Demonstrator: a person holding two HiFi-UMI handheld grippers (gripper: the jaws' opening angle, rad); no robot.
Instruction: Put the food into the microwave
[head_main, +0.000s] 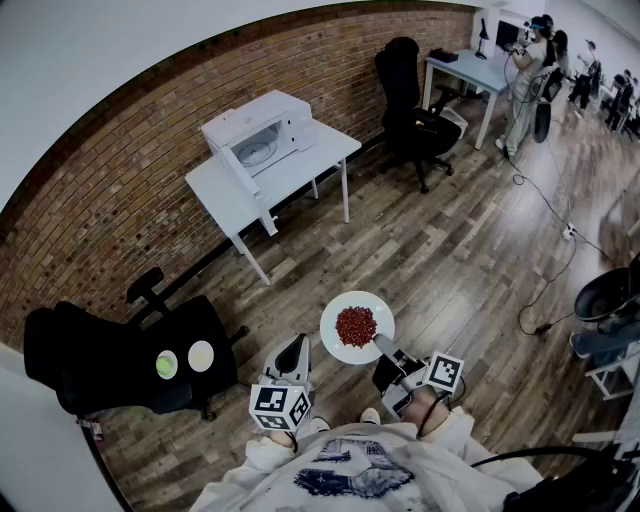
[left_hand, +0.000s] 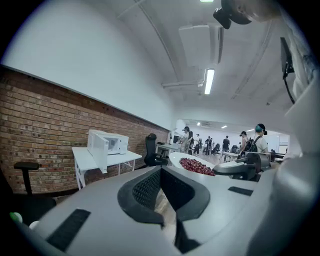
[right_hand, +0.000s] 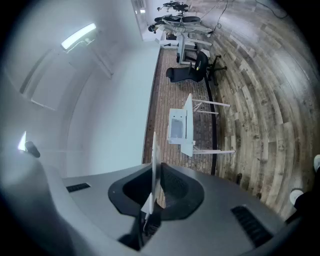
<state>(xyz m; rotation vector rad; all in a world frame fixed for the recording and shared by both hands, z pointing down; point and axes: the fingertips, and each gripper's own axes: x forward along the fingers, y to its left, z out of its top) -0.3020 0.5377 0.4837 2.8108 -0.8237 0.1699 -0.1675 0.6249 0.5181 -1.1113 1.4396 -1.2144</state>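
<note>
A white plate (head_main: 340, 345) heaped with red food (head_main: 356, 326) hangs over the wooden floor just ahead of me. My right gripper (head_main: 385, 349) is shut on the plate's near rim, which shows edge-on between its jaws as a thin white plate edge (right_hand: 153, 160). My left gripper (head_main: 291, 359) hangs left of the plate, shut and empty. From the left gripper (left_hand: 160, 172) the plate (left_hand: 181, 159), the food (left_hand: 196, 166) and the right gripper (left_hand: 241, 168) show to the right. The white microwave (head_main: 262, 136), door swung open, stands on a white table (head_main: 225, 195) by the brick wall; the microwave (left_hand: 107, 143) also shows far left.
A black office chair (head_main: 150, 365) bearing two round objects sits at the left. Another black chair (head_main: 415, 110) and a white desk (head_main: 465, 70) stand further back, with people (head_main: 535, 60) beyond. Cables (head_main: 545, 250) trail over the floor at right, near grey equipment (head_main: 605, 300).
</note>
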